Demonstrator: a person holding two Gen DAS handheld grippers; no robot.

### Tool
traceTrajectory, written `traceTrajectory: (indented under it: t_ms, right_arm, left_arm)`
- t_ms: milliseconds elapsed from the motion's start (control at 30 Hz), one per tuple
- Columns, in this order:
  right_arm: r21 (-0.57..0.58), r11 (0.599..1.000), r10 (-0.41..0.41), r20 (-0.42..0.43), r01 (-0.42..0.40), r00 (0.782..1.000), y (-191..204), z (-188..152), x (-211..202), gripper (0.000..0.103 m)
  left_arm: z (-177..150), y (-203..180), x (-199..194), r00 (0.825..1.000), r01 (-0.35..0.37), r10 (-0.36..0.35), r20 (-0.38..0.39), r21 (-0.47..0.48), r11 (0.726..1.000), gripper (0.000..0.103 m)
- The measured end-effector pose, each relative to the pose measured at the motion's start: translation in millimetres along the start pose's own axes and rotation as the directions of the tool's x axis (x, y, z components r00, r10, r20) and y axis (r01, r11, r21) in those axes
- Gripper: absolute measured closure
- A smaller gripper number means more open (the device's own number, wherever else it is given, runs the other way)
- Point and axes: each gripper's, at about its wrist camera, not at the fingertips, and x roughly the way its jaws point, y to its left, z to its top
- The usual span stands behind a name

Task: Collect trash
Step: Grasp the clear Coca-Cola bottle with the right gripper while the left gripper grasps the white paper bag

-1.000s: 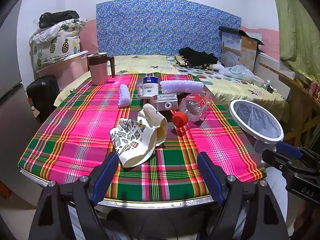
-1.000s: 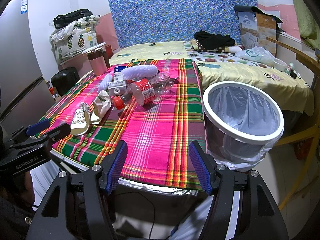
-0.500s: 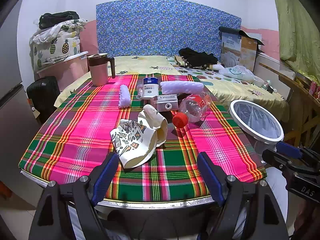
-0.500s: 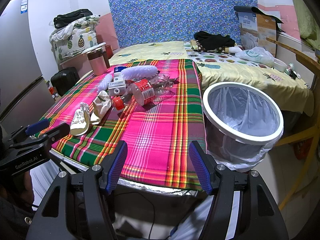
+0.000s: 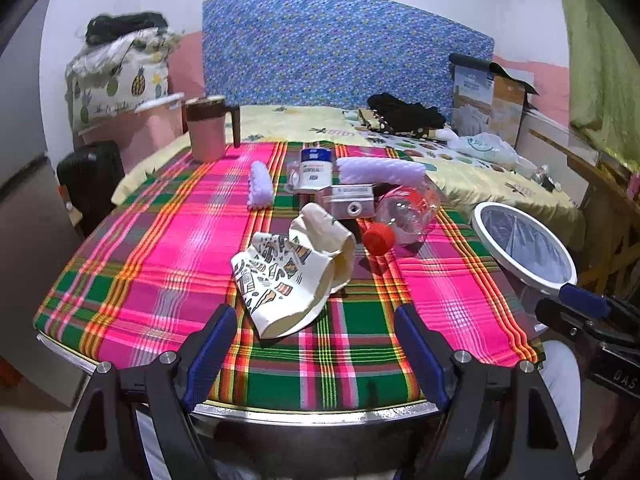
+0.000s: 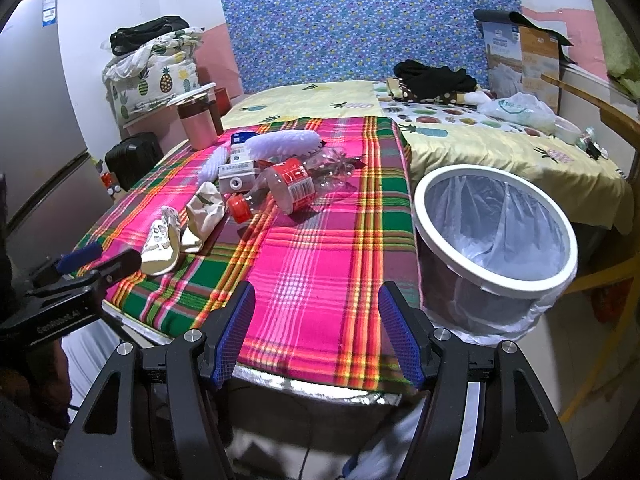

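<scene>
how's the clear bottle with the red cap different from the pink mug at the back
The clear bottle lies on its side; the pink mug stands upright.
The bottle is see-through with a red label and looks crumpled at its base end; the mug is opaque pink with a dark lid and handle.
The bottle sits in the clutter at mid table; the mug stands alone near the far left corner.
Both rest on the plaid tablecloth, untouched by either gripper.

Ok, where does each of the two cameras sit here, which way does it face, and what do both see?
Left wrist: on the left gripper at the table's near edge, facing the patterned paper bag; its open fingers show, the right gripper at far right.
Right wrist: on the right gripper, further right, facing the cloth and the trash bin; open fingers show, left gripper at lower left.
Shared: plastic bottle, bag, bin, pink jug.
</scene>
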Motion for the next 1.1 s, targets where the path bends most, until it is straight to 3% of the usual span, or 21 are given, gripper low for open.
traceTrajectory:
  t_ms: [400, 467, 633, 733, 967, 1100]
  right_arm:
    - [-0.028, 0.998, 0.056, -0.012, -0.057, 0.998, 9, 19, 29, 0.038]
    - [-0.036, 0.997, 0.063, -0.013, -0.064, 0.998, 12, 20, 31, 0.038]
    - [-0.035, 0.997, 0.067, -0.025, -0.068, 0.997, 15, 26, 42, 0.038]
    - [-0.021, 0.997, 0.076, -0.039, -0.077, 0.996, 18, 31, 50, 0.038]
    - [0.033, 0.993, 0.112, -0.054, -0.11, 0.992, 31, 46, 73, 0.038]
    - [0.096, 0.991, 0.096, -0.064, -0.089, 0.993, 37, 50, 87, 0.038]
  left_arm:
    - [12, 49, 47, 0.998, -0.04, 0.033, -0.048, -0.146, 0.989, 0.024]
    - [11, 54, 62, 0.996, -0.044, 0.031, -0.081, -0.159, 0.986, 0.033]
    - [7, 59, 93, 0.987, -0.004, -0.026, -0.158, -0.185, 0.983, 0.04]
    - [7, 56, 97, 0.988, 0.007, -0.033, -0.149, -0.172, 0.985, 0.043]
    - [9, 50, 99, 0.989, 0.043, -0.063, -0.135, -0.147, 0.988, 0.081]
    - [11, 60, 92, 0.993, 0.041, -0.056, -0.106, -0.146, 0.989, 0.083]
